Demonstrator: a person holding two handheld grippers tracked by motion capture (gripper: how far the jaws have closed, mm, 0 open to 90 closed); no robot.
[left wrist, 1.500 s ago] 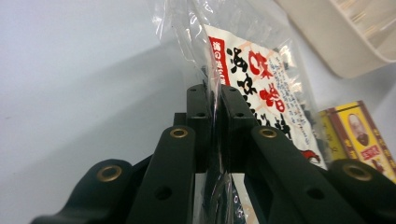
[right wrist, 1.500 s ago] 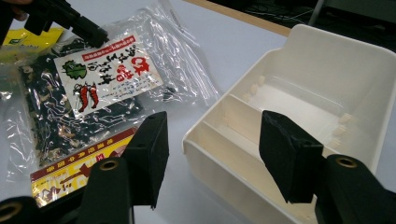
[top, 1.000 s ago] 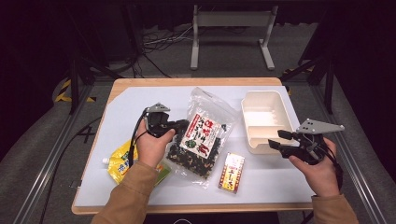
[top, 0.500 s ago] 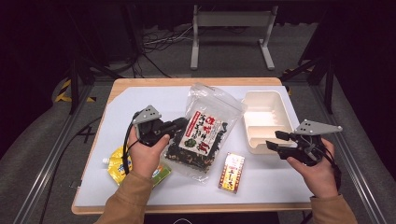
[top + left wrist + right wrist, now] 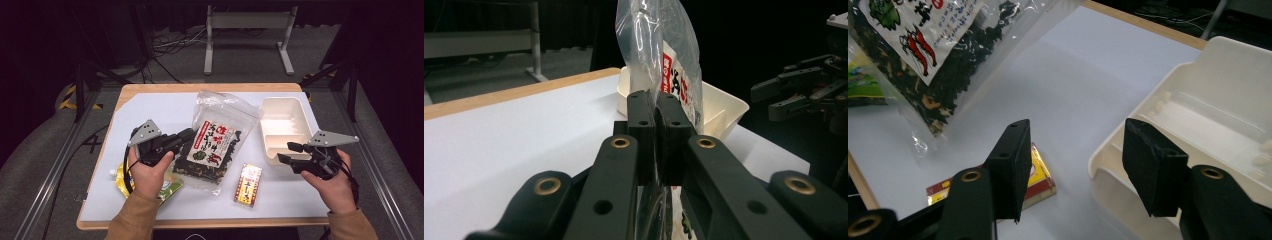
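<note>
A clear bag of dark dried food with a white and red label (image 5: 212, 145) stands tilted at the table's middle, its left edge raised. My left gripper (image 5: 186, 137) is shut on that edge. In the left gripper view the jaws (image 5: 659, 107) pinch the plastic of the bag (image 5: 659, 45). My right gripper (image 5: 285, 152) hovers open at the near side of a white tray (image 5: 285, 107). Its jaws (image 5: 1075, 140) have just opened a little wider, with nothing between them. The bag (image 5: 923, 45) hangs to their upper left.
A small yellow and red box (image 5: 248, 183) lies flat between the bag and my right hand, below the right jaws (image 5: 1040, 182). A yellow-green pouch (image 5: 170, 184) lies under my left wrist. The tray (image 5: 1228, 75) has ridges inside. White table cover, wooden rim.
My left gripper has drawn the bag's edge to the left and slightly up, so the bag stands more tilted. The right hand has stayed where it was.
</note>
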